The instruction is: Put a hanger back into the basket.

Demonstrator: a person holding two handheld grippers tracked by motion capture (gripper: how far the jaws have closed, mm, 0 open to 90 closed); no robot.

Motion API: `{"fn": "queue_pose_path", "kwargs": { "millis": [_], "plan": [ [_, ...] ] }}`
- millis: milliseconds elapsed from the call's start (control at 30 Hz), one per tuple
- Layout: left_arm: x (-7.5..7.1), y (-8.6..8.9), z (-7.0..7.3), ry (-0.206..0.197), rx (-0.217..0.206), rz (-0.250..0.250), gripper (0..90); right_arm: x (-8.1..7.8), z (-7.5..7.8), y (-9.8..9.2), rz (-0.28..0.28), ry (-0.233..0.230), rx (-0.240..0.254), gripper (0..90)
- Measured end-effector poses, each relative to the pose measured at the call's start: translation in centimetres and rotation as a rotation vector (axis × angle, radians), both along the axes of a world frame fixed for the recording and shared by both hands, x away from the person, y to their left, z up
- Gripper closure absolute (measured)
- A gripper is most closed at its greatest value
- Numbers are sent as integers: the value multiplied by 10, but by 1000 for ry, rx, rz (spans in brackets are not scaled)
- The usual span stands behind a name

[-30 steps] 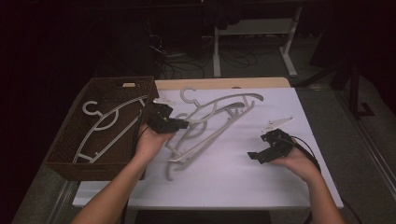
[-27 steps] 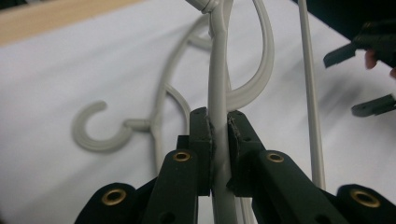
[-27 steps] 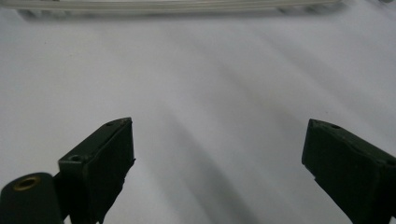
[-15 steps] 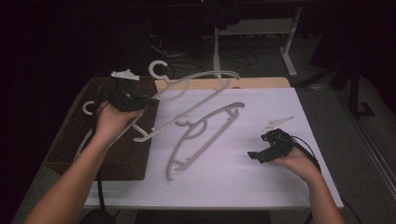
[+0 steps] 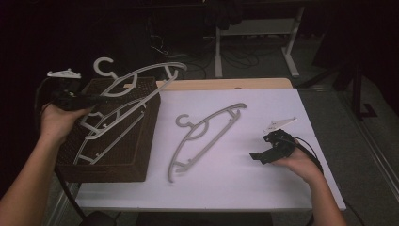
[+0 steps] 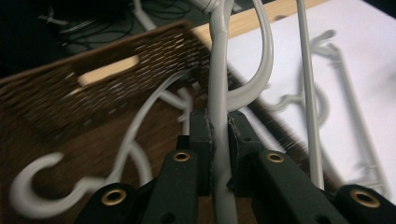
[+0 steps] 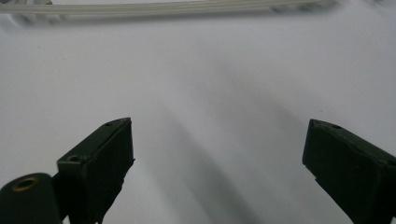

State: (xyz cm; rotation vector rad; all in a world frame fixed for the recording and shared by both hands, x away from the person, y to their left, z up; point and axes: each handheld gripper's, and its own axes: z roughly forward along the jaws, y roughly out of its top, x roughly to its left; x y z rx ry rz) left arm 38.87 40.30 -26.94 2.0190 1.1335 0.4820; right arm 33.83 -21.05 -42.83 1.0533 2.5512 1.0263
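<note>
My left gripper (image 5: 96, 100) is shut on the arm of a white plastic hanger (image 5: 136, 77), held tilted in the air over the brown wicker basket (image 5: 146, 127) at the table's left. In the left gripper view the pads clamp the hanger's arm (image 6: 219, 88) between them at the left gripper (image 6: 219, 140). Another white hanger (image 5: 106, 136) lies inside the basket. A third hanger (image 5: 202, 134) lies flat on the white table (image 5: 244, 179). My right gripper (image 5: 258, 157) rests open on the table at the right, its jaws wide apart over bare surface, seen at the right gripper (image 7: 219, 154).
A hanger's straight edge (image 7: 163, 8) crosses the far end of the right gripper view. A wooden strip (image 5: 226, 84) runs along the table's far edge. Desk legs (image 5: 219, 52) and cables stand on the dark floor behind.
My left hand has carried the held hanger left and upward, from the table's middle to above the basket. The right hand and the hanger on the table have stayed put.
</note>
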Motion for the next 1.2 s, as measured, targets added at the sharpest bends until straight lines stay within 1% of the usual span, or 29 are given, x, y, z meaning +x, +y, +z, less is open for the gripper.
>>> {"fn": "queue_pose_path", "kwargs": {
  "millis": [100, 167, 200, 267, 367, 433, 467, 567, 633, 733, 833, 933, 967, 1000, 1100, 1133, 1200],
  "plan": [
    [-2, 24, -6, 6, 14, 31, 825, 0, 0, 0, -3, 4, -1, 84],
    [-3, 37, -12, 20, 16, 45, 825, 0, -1, 0, -6, 6, -1, 84],
    [-4, 42, -15, 24, 25, 51, 825, 1, -1, 0, -5, 7, -4, 84],
    [-5, 51, -20, 34, 36, 68, 825, 1, -1, 1, -6, 7, -5, 84],
    [-6, 60, -27, 47, 49, 92, 825, 1, -2, 1, -9, 9, -3, 84],
    [-7, 63, -30, 54, 72, 105, 825, 1, -2, 1, -10, 11, -6, 84],
    [-7, 66, -31, 55, 60, 107, 825, 1, -2, 1, -10, 11, -6, 84],
    [-7, 70, -34, 60, 50, 118, 825, 1, -3, 1, -8, 11, -7, 84],
    [-7, 72, -34, 59, 59, 133, 825, 1, -3, 1, -9, 11, -8, 84],
    [-6, 74, -37, 69, 72, 147, 825, 1, -3, 1, -10, 11, -8, 84],
    [-4, 71, -45, 88, 77, 139, 825, 1, -3, 1, -9, 12, -9, 84],
    [0, 67, -56, 107, 90, 146, 824, 1, -3, 1, -10, 12, -9, 84],
    [1, 67, -59, 120, 95, 144, 824, 1, -3, 1, -10, 12, -9, 84],
    [2, 67, -63, 129, 89, 148, 823, 1, -2, 1, -11, 11, -10, 84],
    [3, 66, -71, 160, 90, 147, 820, 1, -3, 1, -10, 10, -9, 84],
    [3, 67, -72, 168, 76, 145, 811, 1, -3, 0, -10, 10, -10, 84],
    [2, 70, -73, 152, 50, 159, 707, 1, -2, 0, -8, 9, -11, 84]
  ]
}}
